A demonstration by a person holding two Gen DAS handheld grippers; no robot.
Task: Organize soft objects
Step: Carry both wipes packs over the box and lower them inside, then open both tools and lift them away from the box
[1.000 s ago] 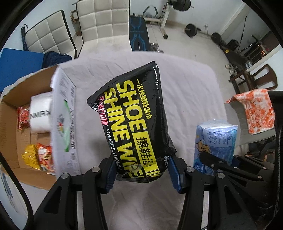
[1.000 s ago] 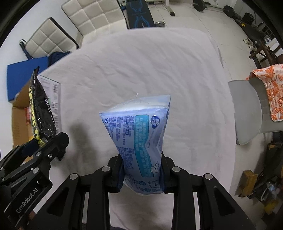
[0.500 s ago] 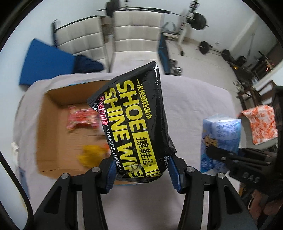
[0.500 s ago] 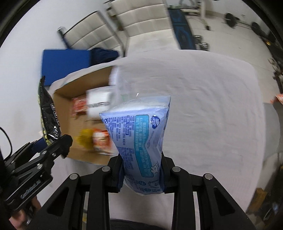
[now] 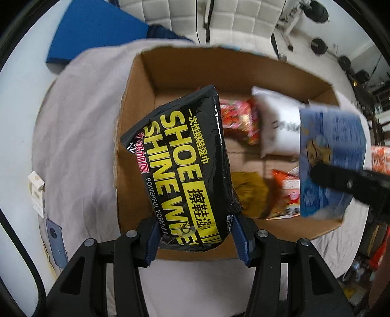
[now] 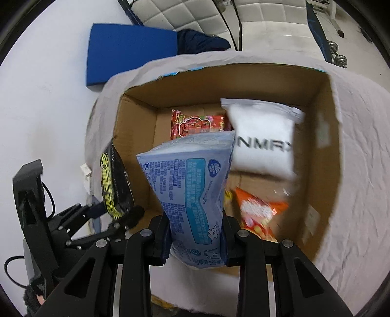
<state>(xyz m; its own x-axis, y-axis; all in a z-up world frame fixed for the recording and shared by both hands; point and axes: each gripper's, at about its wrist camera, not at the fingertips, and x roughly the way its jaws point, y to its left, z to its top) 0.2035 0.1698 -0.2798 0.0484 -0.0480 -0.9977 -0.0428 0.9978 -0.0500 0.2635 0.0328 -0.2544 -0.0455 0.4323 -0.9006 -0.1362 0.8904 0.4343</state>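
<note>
My left gripper (image 5: 195, 240) is shut on a black shoe shine wipes pack (image 5: 185, 168) and holds it upright over the left part of an open cardboard box (image 5: 146, 80). My right gripper (image 6: 196, 240) is shut on a light blue wipes pack (image 6: 195, 183), held over the near part of the same box (image 6: 326, 151). In the box lie a white pouch (image 6: 263, 141), a red snack bag (image 6: 195, 122), an orange snack bag (image 6: 256, 207) and a yellow bag (image 5: 251, 192). The blue pack also shows at the right of the left wrist view (image 5: 329, 158).
The box stands on a table under a white cloth (image 5: 80, 126). A small white carton (image 5: 36, 192) and a blue phone (image 5: 54, 237) lie near the table's left edge. A blue mat (image 6: 129, 51) and white chairs (image 6: 195, 14) stand behind.
Both grippers have moved left with their packs, from above the bare cloth to above the open box. The box now fills both views.
</note>
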